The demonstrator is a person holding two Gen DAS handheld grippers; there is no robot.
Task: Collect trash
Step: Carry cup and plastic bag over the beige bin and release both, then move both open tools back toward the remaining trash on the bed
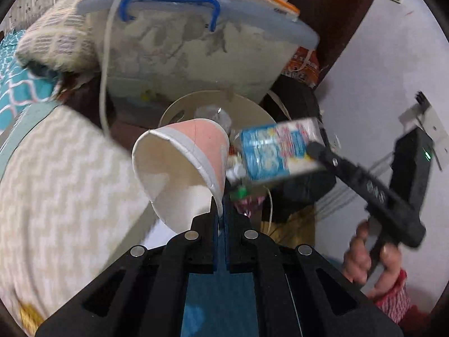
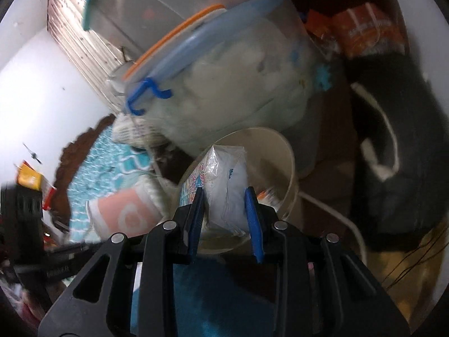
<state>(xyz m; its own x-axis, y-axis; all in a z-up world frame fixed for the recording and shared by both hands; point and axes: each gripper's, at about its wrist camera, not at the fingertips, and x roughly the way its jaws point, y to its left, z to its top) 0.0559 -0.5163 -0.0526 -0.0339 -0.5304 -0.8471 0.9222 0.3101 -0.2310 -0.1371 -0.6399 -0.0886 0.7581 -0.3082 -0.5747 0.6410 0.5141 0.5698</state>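
Left tool [image 1: 221, 219] pinched narrow on the pink-and-white paper cup [image 1: 179, 165] rim, right tool [image 2: 226, 196] clamping the blue-printed plastic packet [image 2: 224, 179], both tilted over the round beige bin [image 2: 283, 151] for dumping.

A clear storage box [image 1: 190, 53] with a pale blue lid and a blue clip handle [image 1: 168, 2] stands as the landmark. Against its left side leans a patterned pillow [image 1: 53, 42]. Below that pillow spreads a teal patterned sheet [image 1: 16, 84]. To the box's right lies an orange printed bag [image 2: 364, 28], and below that bag a dark bag [image 2: 404, 146] with a white strap.
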